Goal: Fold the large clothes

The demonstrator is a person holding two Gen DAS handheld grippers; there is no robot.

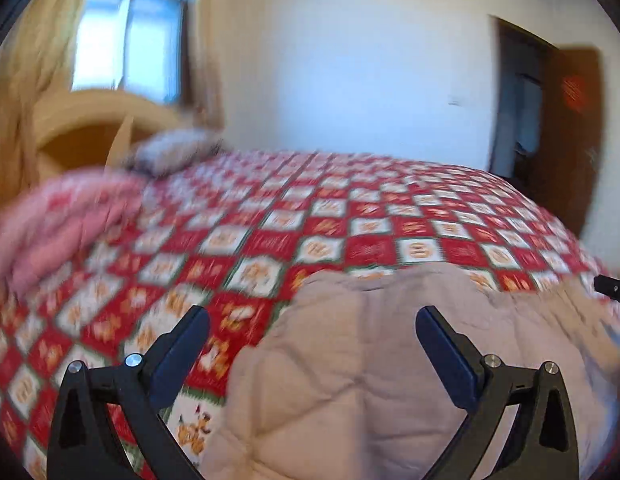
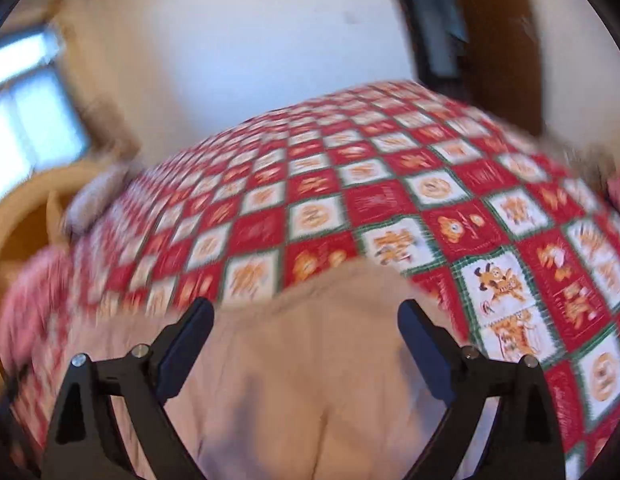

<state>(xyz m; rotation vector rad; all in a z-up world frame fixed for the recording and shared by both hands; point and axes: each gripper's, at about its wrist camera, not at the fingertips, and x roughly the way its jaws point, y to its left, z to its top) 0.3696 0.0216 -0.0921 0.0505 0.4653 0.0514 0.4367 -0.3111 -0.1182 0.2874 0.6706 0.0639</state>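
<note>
1. The coat (image 1: pixel 390 360), a beige quilted garment, lies on the near part of the bed (image 1: pixel 330 216); it is the same coat (image 2: pixel 310 360) in the right wrist view.
2. The left hand-held gripper (image 1: pixel 312 336) hangs over the coat's left edge, jaws spread wide and grasping nothing. Its left finger (image 1: pixel 178 356) is over the bedspread, its right finger (image 1: pixel 450 356) over the coat.
3. The right hand-held gripper (image 2: pixel 306 328) is likewise released, with nothing between the fingers. Both fingers are over the coat near its far edge.
4. A dark tip of the right hand-held gripper shows at the right margin of the left wrist view, beyond the coat's right side.
5. The bed is covered by a red and white checked spread with orange cartoon figures.
6. A pink blanket (image 1: pixel 66 220) is heaped on the bed's left side, well apart from the coat.
7. A grey pillow (image 1: pixel 170 152) rests at the far left corner, against a wooden headboard (image 1: pixel 86 128).
8. Behind the headboard are a window (image 1: pixel 126 32) and yellow curtain (image 1: pixel 26 64).
9. A white wall (image 1: pixel 350 60) runs beyond the bed, with a dark doorway (image 1: pixel 522 104) and brown door (image 1: pixel 574 128) at the right.
10. Both views are motion-blurred, so fine detail of the coat cannot be told.
</note>
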